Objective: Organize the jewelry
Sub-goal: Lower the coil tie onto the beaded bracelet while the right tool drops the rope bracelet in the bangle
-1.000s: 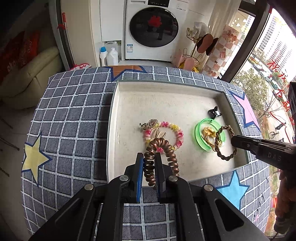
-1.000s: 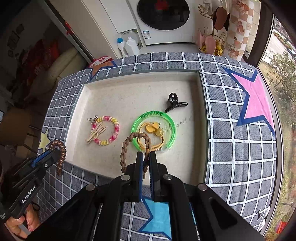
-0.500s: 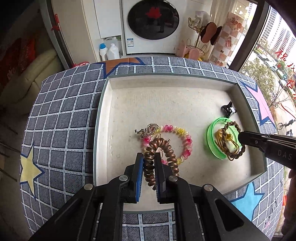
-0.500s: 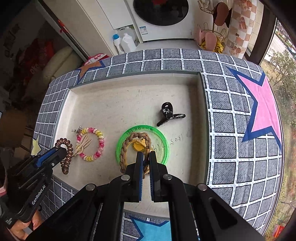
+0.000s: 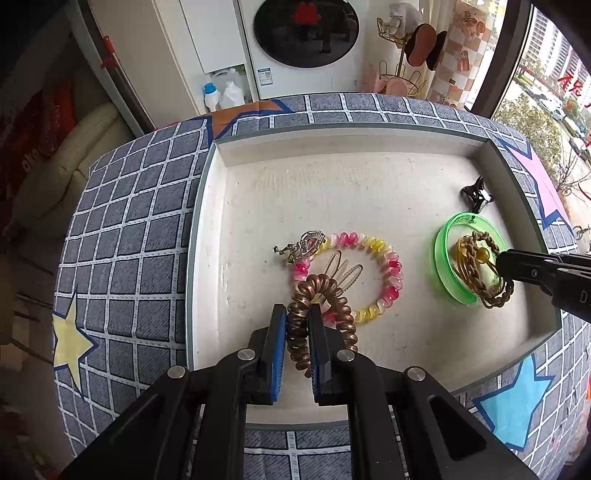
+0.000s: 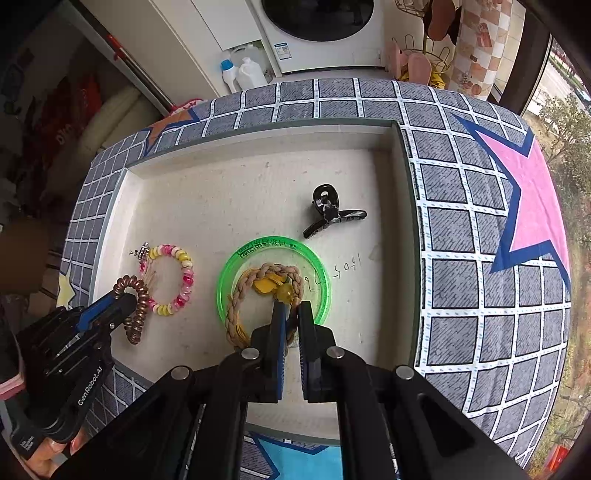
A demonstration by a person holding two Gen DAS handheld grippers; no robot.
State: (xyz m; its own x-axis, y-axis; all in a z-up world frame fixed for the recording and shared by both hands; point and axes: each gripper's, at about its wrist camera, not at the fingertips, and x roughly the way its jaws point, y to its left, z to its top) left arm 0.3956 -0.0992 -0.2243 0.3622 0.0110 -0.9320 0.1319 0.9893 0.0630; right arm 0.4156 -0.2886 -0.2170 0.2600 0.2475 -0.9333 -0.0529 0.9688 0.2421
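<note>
My left gripper [image 5: 297, 308] is shut on a brown spiral hair tie [image 5: 325, 295], held over the near left of the shallow white tray [image 5: 332, 147], just above a pink and yellow bead bracelet [image 5: 384, 273] with a silver charm [image 5: 306, 243] and hair clips inside it. My right gripper [image 6: 291, 308] is shut on a braided tan hair tie [image 6: 258, 280], which hangs over a green ring dish [image 6: 317, 266] holding yellow pieces. The spiral tie [image 6: 136, 306] and the bracelet [image 6: 181, 277] also show in the right wrist view.
A black claw clip [image 6: 328, 214] lies in the tray behind the green dish. The tray sits on a grey checked cloth with coloured stars [image 6: 528, 206]. A washing machine [image 5: 306, 33], bottles and a rack stand behind the table.
Both grippers moved forward over the tray. The spiral tie now hangs at the bracelet's near edge, and the braided tie has come down into the green dish.
</note>
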